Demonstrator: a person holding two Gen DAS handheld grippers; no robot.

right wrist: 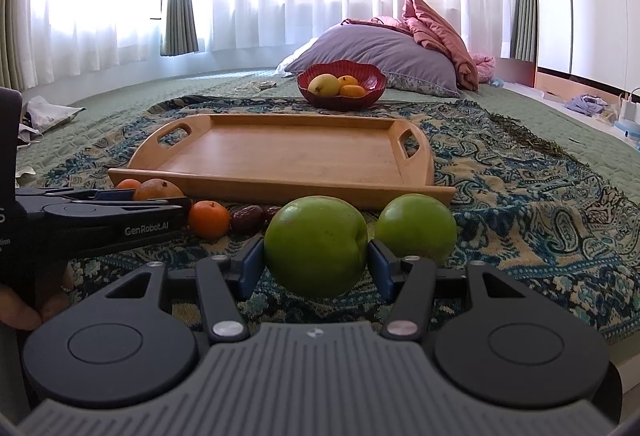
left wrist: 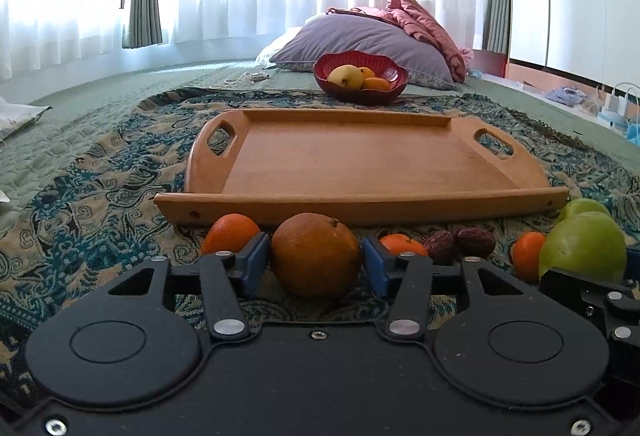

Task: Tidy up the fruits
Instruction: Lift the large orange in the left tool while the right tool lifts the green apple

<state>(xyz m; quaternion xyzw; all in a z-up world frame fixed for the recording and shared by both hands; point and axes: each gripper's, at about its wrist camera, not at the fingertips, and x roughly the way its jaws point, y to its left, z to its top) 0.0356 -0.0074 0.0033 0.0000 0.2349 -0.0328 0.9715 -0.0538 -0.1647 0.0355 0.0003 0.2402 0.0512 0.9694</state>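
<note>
My left gripper (left wrist: 316, 264) is shut on a large dull orange (left wrist: 316, 255) resting on the patterned cloth. My right gripper (right wrist: 316, 262) is shut on a green apple (right wrist: 316, 245), with a second green apple (right wrist: 416, 227) just to its right. Small tangerines (left wrist: 230, 232) (left wrist: 402, 244) (left wrist: 527, 254) and two dark dates (left wrist: 460, 242) lie in a row before the empty wooden tray (left wrist: 360, 196). The left gripper's body (right wrist: 100, 214) shows at the left of the right wrist view.
A red bowl (left wrist: 360, 90) with a yellow fruit and oranges stands behind the tray. Pillows (left wrist: 360, 40) and a pink blanket lie farther back. A paper bag (right wrist: 52, 114) lies at the left, and chargers and clutter (left wrist: 616, 104) sit at the right.
</note>
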